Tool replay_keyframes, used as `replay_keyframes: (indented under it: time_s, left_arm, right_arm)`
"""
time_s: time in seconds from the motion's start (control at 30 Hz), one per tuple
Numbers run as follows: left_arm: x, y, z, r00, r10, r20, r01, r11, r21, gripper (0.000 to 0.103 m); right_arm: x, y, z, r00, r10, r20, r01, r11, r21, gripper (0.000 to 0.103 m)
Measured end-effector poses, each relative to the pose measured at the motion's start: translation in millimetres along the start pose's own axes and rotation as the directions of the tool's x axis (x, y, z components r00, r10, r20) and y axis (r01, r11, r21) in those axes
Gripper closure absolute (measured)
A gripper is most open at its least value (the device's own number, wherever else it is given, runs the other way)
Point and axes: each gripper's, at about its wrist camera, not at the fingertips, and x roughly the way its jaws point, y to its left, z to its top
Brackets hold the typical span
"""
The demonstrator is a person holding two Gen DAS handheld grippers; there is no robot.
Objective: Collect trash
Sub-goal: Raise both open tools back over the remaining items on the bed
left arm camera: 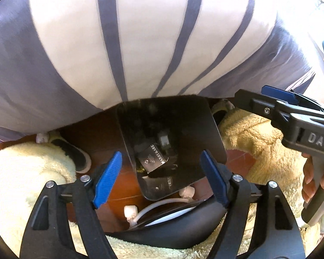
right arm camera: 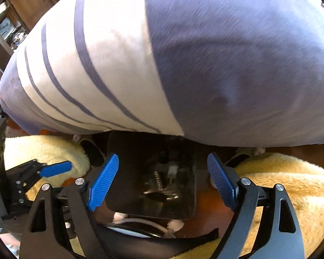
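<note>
A dark trash bin stands on the floor between the person's legs, seen from above; it also shows in the right wrist view. Inside lie a dark printed wrapper and other dim scraps. My left gripper is open and empty above the bin's near rim. My right gripper is open and empty above the bin; it also shows in the left wrist view at the right, hand on its handle.
A striped white and grey shirt fills the upper half of both views. Fluffy yellow trouser legs flank the bin. Slippers rest on the brown tiled floor. A white cable lies below the bin.
</note>
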Motion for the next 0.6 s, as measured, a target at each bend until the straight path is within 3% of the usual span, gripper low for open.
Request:
replay_keyframes:
  time_s: [0.3,0.6]
  left_arm:
    - [-44.3,-5.4,3.3,0.992,0.032,0.122,-0.035,0.999,0.021,0.023]
    - [-103.8,-0.8,20.1,0.960,0.061,0.273,-0.068,0.998,0.017,0.021]
  right_arm:
    - [-26.4,-0.3,0.3,0.998,-0.017,0.068,0.017,1.000,0.000,0.016]
    - [-83.0,-14.2,27.7,0.975,-0.033,0.219,0.030,0.999,0.015,0.016]
